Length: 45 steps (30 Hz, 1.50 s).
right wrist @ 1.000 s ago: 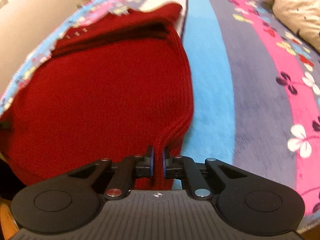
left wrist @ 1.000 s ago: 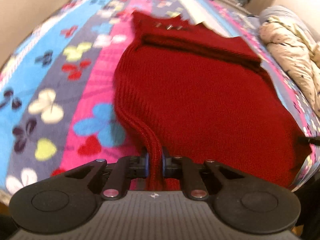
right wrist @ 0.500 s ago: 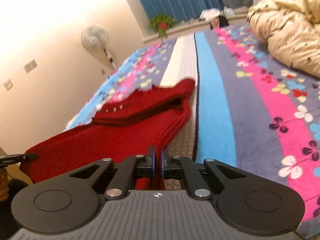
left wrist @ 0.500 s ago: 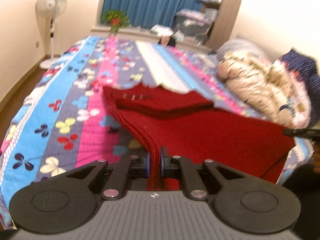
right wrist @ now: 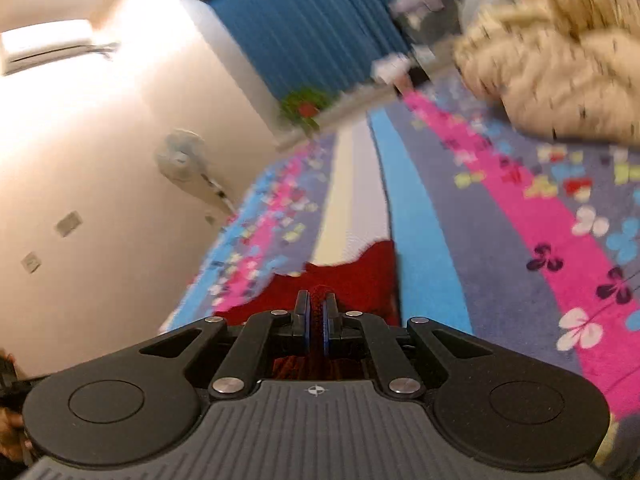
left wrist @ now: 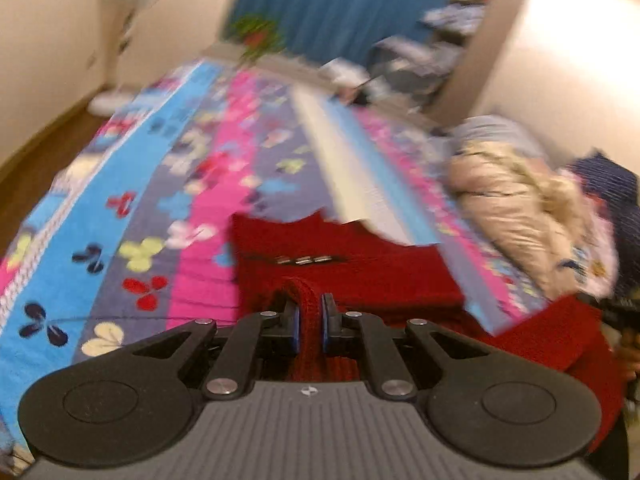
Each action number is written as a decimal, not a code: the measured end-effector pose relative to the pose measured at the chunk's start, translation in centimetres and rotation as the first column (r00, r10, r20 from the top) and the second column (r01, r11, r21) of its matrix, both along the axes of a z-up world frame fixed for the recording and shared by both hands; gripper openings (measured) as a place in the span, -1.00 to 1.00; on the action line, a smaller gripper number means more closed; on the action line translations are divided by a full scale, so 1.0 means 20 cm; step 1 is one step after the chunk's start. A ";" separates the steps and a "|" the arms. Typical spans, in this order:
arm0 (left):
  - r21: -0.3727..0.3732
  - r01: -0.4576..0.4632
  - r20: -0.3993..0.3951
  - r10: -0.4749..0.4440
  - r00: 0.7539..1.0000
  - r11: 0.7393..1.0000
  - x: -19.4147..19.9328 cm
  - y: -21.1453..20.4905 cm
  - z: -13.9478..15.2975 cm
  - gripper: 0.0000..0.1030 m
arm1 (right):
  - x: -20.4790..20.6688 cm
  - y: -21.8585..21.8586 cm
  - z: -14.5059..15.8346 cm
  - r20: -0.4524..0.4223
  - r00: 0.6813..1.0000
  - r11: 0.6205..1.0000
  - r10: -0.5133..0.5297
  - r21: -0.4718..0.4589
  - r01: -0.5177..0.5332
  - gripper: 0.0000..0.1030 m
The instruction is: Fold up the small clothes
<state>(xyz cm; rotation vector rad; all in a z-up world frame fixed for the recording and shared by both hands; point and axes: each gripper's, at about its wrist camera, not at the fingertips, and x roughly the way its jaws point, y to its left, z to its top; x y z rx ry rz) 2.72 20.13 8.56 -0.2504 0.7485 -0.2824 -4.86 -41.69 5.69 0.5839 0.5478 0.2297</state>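
A dark red knit sweater (left wrist: 360,264) lies on the striped butterfly bedspread (left wrist: 120,216), its far part flat with small metal clasps showing. My left gripper (left wrist: 309,326) is shut on a ribbed edge of the sweater and holds it lifted over the flat part. My right gripper (right wrist: 316,320) is shut on the other ribbed edge of the sweater (right wrist: 360,276), also lifted. The held near half hangs between the two grippers, and its right corner shows in the left wrist view. Both views are blurred.
A beige patterned quilt (left wrist: 520,208) is heaped on the bed's right side; it also shows in the right wrist view (right wrist: 560,76). A standing fan (right wrist: 184,160), a potted plant (left wrist: 256,36) and blue curtains (left wrist: 340,4) stand beyond the bed.
Both grippers have lifted the sweater's near edge off the bed and carried it forward over the far part. The views have tilted up from the fabric to the room.
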 end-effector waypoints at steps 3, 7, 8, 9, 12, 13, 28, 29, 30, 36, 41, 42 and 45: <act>0.069 -0.019 -0.056 0.023 0.998 0.997 0.32 -0.02 -0.17 -0.79 | 0.38 -0.03 -0.17 -0.160 0.986 0.999 -0.050 -0.025 0.047 -0.91; 0.158 -0.039 -0.137 0.061 0.989 0.987 0.64 -0.04 -0.45 -0.79 | 0.77 -0.03 -0.42 -0.303 0.945 0.991 -0.123 -0.084 0.102 -0.91; 0.153 -0.056 -0.180 0.083 0.980 0.987 0.69 -0.03 -0.50 -0.79 | 0.84 -0.03 -0.49 -0.331 0.934 0.990 -0.136 -0.085 0.114 -0.91; 0.130 -0.069 -0.182 0.092 0.979 0.989 0.71 -0.02 -0.51 -0.79 | 0.87 -0.01 -0.55 -0.351 0.924 0.987 -0.153 -0.098 0.126 -0.91; 0.127 -0.066 -0.176 0.088 0.980 0.990 0.72 0.00 -0.52 -0.78 | 0.94 0.01 -0.65 -0.410 0.890 0.980 -0.197 -0.085 0.178 -0.90; 0.124 -0.064 -0.184 0.086 0.979 0.990 0.72 0.01 -0.53 -0.78 | 0.93 0.01 -0.64 -0.394 0.898 0.980 -0.197 -0.082 0.180 -0.90; 0.107 -0.091 -0.182 0.110 0.977 0.990 0.66 0.03 -0.50 -0.38 | 0.90 0.06 -0.64 -0.375 0.912 0.977 -0.166 -0.187 0.101 -0.78; 0.100 -0.103 -0.177 0.119 0.977 0.990 0.65 0.05 -0.50 -0.34 | 0.90 0.07 -0.63 -0.368 0.914 0.974 -0.169 -0.205 0.098 -0.76; 0.096 -0.114 -0.171 0.129 0.977 0.989 0.65 0.06 -0.49 -0.32 | 0.89 0.06 -0.62 -0.362 0.916 0.970 -0.176 -0.223 0.099 -0.73; 0.146 -0.211 -0.136 0.231 0.963 0.966 0.60 0.19 -0.45 -0.32 | 0.84 -0.02 -0.58 -0.306 0.910 0.924 -0.280 -0.343 0.169 -0.44; 0.137 -0.195 -0.205 0.221 0.953 0.971 0.58 0.29 -0.50 -0.06 | 0.80 -0.11 -0.61 -0.331 0.909 0.933 -0.253 -0.332 0.138 -0.42; 0.138 -0.173 -0.222 0.201 0.954 0.975 0.57 0.28 -0.51 0.00 | 0.80 -0.11 -0.63 -0.347 0.911 0.938 -0.221 -0.332 0.101 -0.41; 0.174 -0.077 -0.242 0.118 0.963 0.982 0.55 0.22 -0.54 0.08 | 0.79 -0.07 -0.68 -0.407 0.907 0.942 -0.110 -0.334 -0.036 -0.41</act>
